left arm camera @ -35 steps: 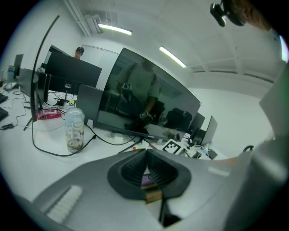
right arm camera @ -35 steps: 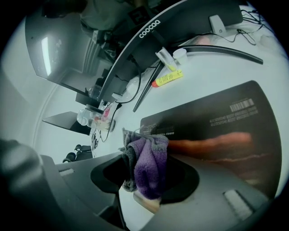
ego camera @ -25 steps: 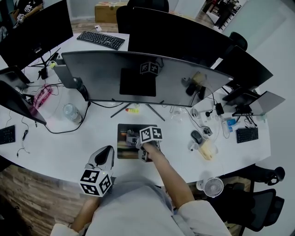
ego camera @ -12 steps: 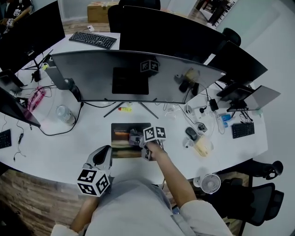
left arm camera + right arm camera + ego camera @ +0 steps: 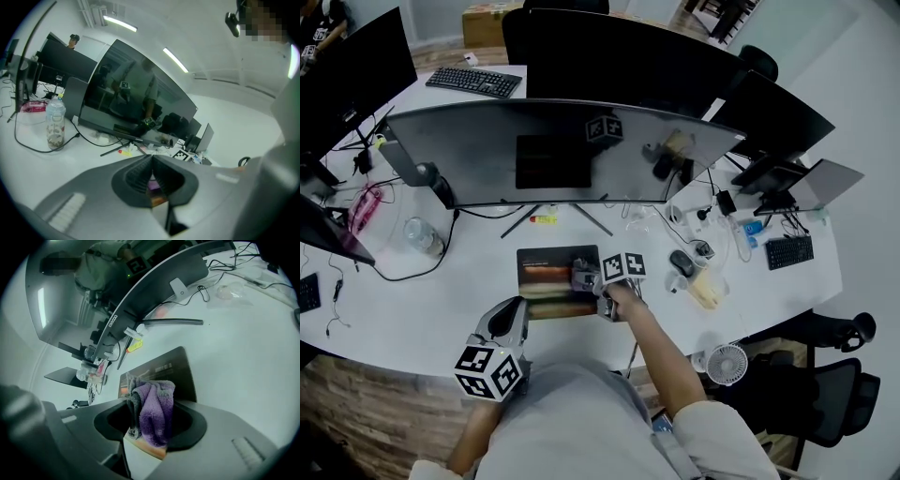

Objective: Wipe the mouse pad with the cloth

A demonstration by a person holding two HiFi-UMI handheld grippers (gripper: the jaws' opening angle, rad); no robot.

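Observation:
The dark mouse pad [image 5: 546, 282] with an orange-brown picture lies on the white desk in front of the monitor stand. My right gripper [image 5: 587, 281] is over the pad's right part, shut on a purple and grey cloth [image 5: 580, 277]. In the right gripper view the cloth [image 5: 153, 408] bunches between the jaws and the mouse pad [image 5: 165, 371] stretches away beyond it. My left gripper [image 5: 510, 317] hovers just off the pad's near left corner, by the desk's front edge. In the left gripper view its jaws [image 5: 151, 165] stand shut with nothing held.
A wide curved monitor [image 5: 553, 155] stands behind the pad, its stand legs reaching toward it. A water bottle [image 5: 420, 234] is at the left, a yellow marker [image 5: 544, 219] under the monitor. To the right are a mouse [image 5: 680, 262], cables and a small fan [image 5: 727, 363].
My right gripper has slid the cloth rightward across the mouse pad. The left gripper has stayed by the pad's near left corner. The head camera has shifted a little.

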